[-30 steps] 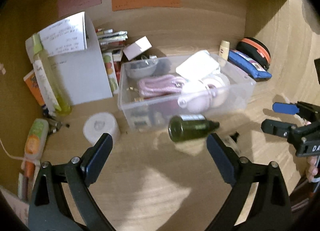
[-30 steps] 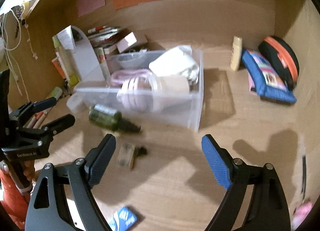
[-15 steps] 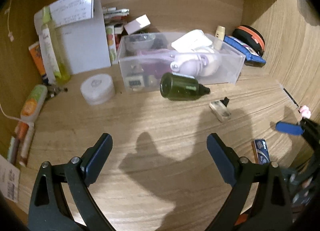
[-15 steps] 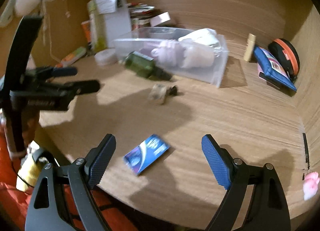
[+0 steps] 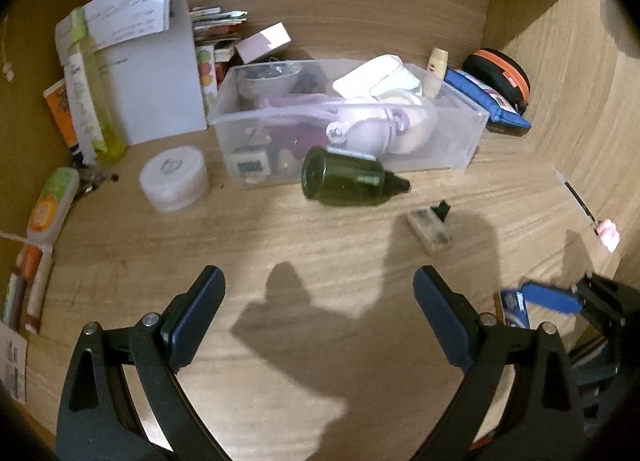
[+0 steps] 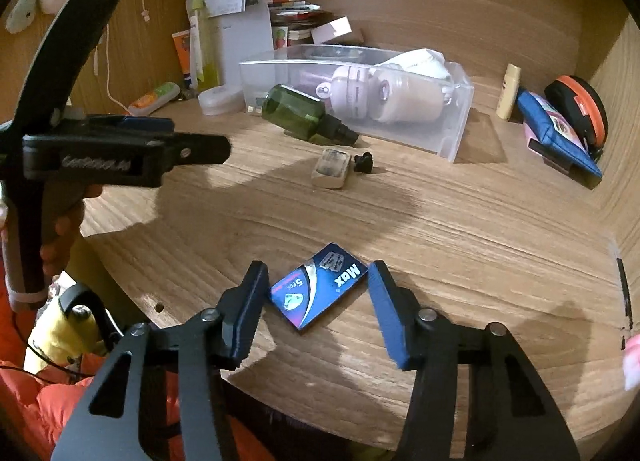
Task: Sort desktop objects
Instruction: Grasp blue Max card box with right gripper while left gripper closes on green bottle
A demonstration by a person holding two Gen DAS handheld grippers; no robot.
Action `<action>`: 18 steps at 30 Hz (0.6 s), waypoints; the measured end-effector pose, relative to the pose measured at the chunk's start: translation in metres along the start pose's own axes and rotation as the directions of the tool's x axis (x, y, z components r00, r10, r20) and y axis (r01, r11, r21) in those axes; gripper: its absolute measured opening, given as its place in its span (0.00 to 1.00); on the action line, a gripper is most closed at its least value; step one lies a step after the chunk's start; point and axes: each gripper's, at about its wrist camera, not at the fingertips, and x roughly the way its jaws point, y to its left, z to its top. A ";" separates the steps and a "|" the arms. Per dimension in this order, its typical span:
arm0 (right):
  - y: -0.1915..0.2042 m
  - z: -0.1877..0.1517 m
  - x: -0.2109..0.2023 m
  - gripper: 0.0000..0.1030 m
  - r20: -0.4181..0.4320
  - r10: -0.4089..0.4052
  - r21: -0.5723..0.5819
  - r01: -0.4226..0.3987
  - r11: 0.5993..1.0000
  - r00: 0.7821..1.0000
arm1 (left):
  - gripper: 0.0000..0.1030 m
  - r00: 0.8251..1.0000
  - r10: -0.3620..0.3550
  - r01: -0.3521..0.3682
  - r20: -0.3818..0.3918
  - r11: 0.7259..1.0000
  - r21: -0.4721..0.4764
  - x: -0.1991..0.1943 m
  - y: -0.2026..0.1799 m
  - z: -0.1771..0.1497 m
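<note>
A small blue "Max" box [image 6: 318, 290] lies flat near the desk's front edge; it also shows in the left wrist view [image 5: 514, 307]. My right gripper [image 6: 318, 293] is open with a finger on each side of the box, not gripping it. My left gripper [image 5: 318, 301] is open and empty over bare desk. A dark green bottle [image 5: 346, 177] lies on its side before a clear plastic bin [image 5: 460, 141] full of items. A small eraser-like block [image 5: 430, 230] and a black clip [image 6: 363, 162] lie nearby.
A white round jar [image 5: 174, 181], a yellow-green bottle [image 5: 90, 101] and a white box stand at the left. A blue pouch [image 6: 556, 133], an orange-black case [image 6: 580, 109] and a small beige tube [image 6: 508, 91] sit at the right. Wooden walls enclose the desk.
Both grippers pulled back toward the desk's front edge. My right gripper lowered around the blue box and its fingers narrowed. The left stayed wide open.
</note>
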 end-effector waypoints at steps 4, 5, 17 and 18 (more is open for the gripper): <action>-0.005 0.002 0.000 0.26 -0.002 0.010 0.008 -0.010 1.000 1.000 | 0.93 1.000 0.013 -0.013 0.003 0.999 0.034 0.012 -0.013 0.018; -0.008 0.003 0.001 0.26 -0.003 0.021 0.023 -0.021 1.000 1.000 | 0.93 1.000 0.018 -0.019 0.006 0.999 0.044 0.015 -0.016 0.022; -0.030 0.011 0.008 0.26 -0.013 0.008 0.020 -0.007 1.000 1.000 | 0.93 0.994 0.104 -0.103 -0.017 0.993 0.065 0.058 -0.024 0.052; -0.031 0.012 0.008 0.26 -0.011 0.010 0.020 -0.009 1.000 1.000 | 0.93 0.995 0.101 -0.100 -0.021 0.993 0.059 0.061 -0.023 0.053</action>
